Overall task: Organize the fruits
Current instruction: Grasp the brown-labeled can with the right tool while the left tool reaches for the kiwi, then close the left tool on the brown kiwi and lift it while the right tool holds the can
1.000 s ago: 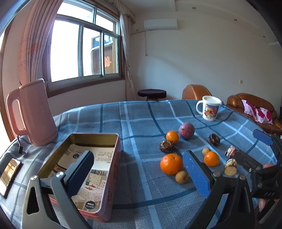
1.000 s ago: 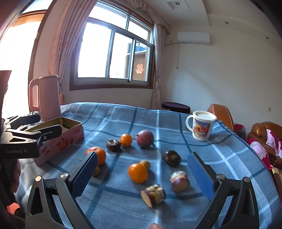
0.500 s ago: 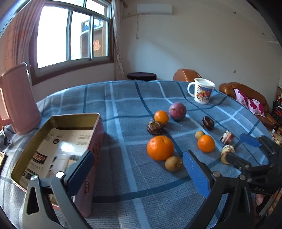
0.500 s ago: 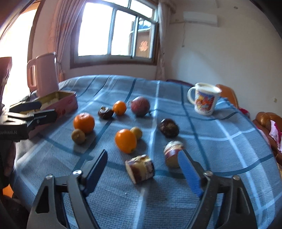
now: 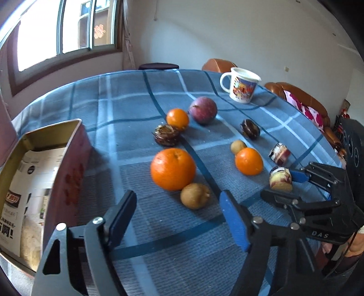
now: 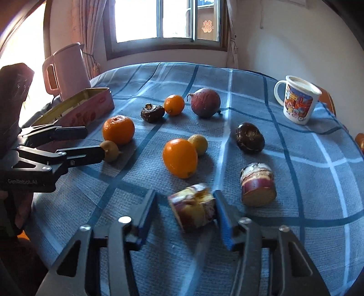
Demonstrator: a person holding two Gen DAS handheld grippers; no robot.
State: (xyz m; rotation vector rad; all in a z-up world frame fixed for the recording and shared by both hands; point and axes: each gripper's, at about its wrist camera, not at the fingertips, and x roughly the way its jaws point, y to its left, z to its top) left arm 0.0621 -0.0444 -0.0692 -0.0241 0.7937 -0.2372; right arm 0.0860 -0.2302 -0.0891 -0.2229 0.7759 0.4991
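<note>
1. Both grippers have dipped down, closer to the fruit.
2. The right gripper [image 6: 185,210] was wide open; now its jaws are closing around the cut cane piece [image 6: 193,207].
3. The left gripper [image 5: 177,214], wide before, is closing near the small brown fruit [image 5: 195,195].

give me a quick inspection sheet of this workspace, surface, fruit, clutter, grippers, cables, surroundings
surface: round table under a blue checked cloth.
job's things: three oranges, the biggest beside a small brown fruit; a purple round fruit; two cut cane pieces, one between the right jaws; an open tin box at the left.
clutter: printed mug, pink kettle.
grippers: left gripper closing, nothing pressed between its pads; right gripper closing around the cane piece, one pad touching it.
cables: nothing seen.
surroundings: window, brown sofa.
</note>
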